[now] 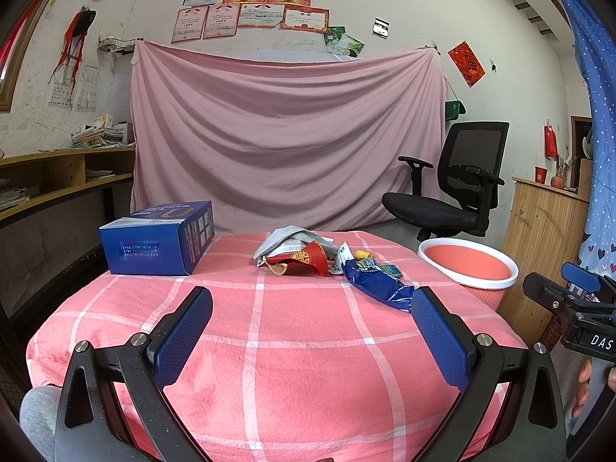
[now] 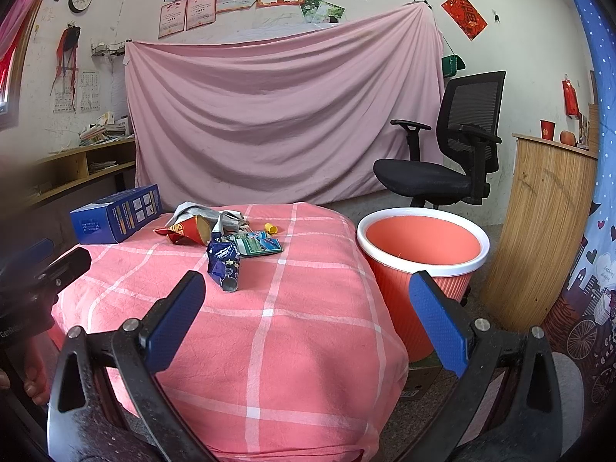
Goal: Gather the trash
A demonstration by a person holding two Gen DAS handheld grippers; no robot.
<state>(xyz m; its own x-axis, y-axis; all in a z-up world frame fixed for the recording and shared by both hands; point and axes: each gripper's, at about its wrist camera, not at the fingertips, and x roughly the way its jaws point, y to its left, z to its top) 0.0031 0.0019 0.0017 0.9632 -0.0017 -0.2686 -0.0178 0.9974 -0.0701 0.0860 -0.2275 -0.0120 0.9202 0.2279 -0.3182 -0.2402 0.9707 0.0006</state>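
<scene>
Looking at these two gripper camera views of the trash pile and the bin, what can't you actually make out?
- Bottom of the bin: right wrist view, hidden by its own near wall; the left wrist view sees even less.
- Underside of the trash pile: both views, items overlap.
- Print on the blue box: too small and blurred.
- Right gripper jaws in the left view: cut off by the edge.

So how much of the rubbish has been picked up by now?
None, it seems. The trash pile still lies on the checked tablecloth, and the visible inside of the orange bin looks empty. The left gripper and right gripper are both open and hold nothing. Every piece is still to go.
</scene>
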